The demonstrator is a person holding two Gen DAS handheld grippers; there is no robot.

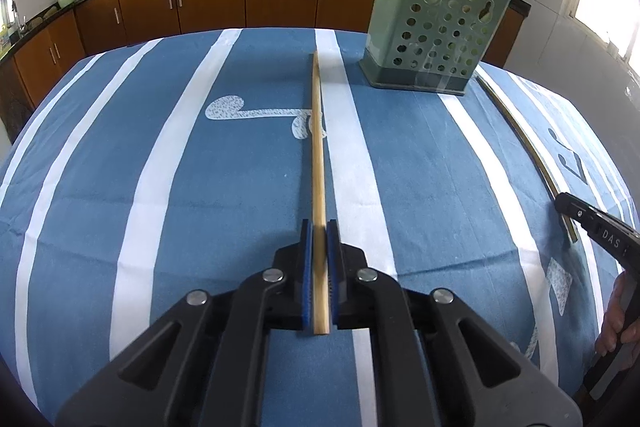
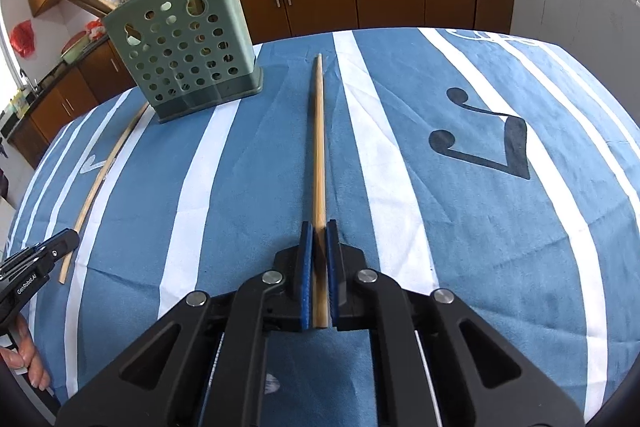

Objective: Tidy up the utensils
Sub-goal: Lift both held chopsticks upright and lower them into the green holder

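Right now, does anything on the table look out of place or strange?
Nothing looks damaged or spilled. The green holder stands upright on the striped cloth, with chopsticks already inside. The two still outside are each gripped near one end: one chopstick in the left claw, the other chopstick in the right claw.

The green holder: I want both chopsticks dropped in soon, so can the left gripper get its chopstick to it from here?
Probably yes. The left gripper is shut on its chopstick, and only bare tablecloth lies between it and the green holder, ahead to its right.
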